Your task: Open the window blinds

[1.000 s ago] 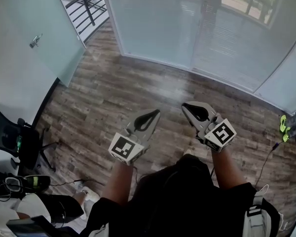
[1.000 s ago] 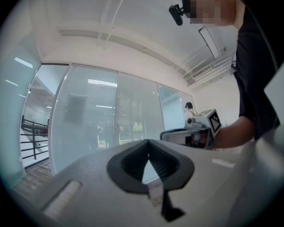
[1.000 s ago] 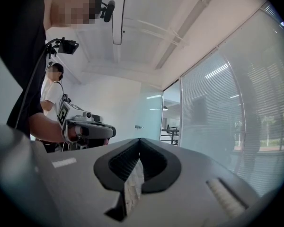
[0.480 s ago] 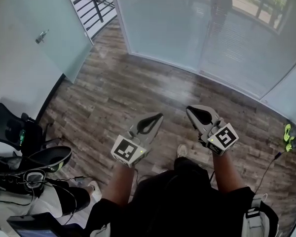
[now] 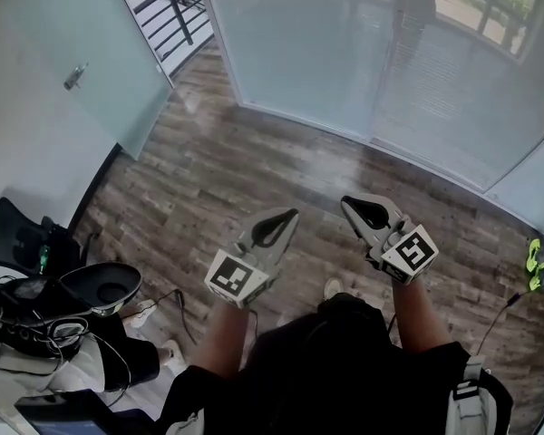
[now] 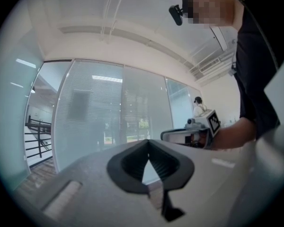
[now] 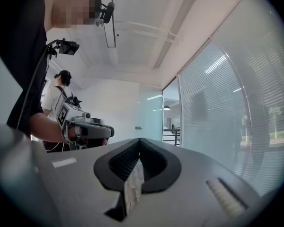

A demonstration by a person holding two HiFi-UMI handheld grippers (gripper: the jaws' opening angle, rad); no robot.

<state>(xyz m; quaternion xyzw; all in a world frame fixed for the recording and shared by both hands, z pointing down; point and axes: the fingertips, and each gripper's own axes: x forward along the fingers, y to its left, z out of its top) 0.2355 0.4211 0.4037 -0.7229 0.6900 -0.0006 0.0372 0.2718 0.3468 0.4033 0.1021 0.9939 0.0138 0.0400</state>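
Two tools held level: left tool (image 5: pixel 293 213), right tool (image 5: pixel 344 201), jaws together (nothing gripped), facing window blinds (image 5: pixel 326 43).

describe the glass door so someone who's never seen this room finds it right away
Start at the wall of blinds across the top of the head view and follow it left, past the railing. The door is the frosted panel on the left side. Unlike the slatted blinds, it is smooth and carries a small metal handle.
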